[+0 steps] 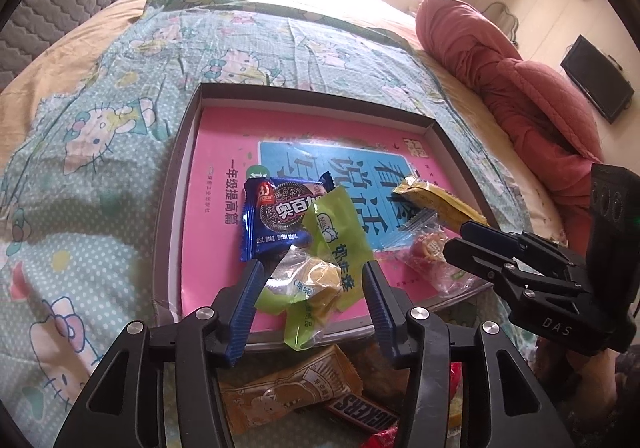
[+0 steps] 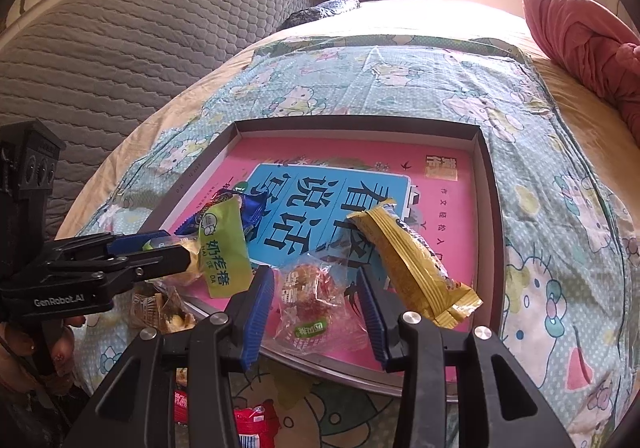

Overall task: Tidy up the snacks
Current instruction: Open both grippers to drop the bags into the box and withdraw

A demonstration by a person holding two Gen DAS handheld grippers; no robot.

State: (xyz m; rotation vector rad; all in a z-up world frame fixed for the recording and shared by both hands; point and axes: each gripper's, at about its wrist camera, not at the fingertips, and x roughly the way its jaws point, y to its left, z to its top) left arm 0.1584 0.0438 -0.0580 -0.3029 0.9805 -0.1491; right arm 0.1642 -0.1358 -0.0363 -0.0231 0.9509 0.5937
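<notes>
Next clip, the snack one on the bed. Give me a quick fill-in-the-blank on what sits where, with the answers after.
1. The snacks are being gathered in a shallow box whose floor is a ___ book cover.
2. The left gripper straddles the ___ packet.
3. The blue cookie packet lies partly ___ that packet.
4. The Snickers bar lies ___ the box.

Missing words: pink; green; under; outside
</notes>
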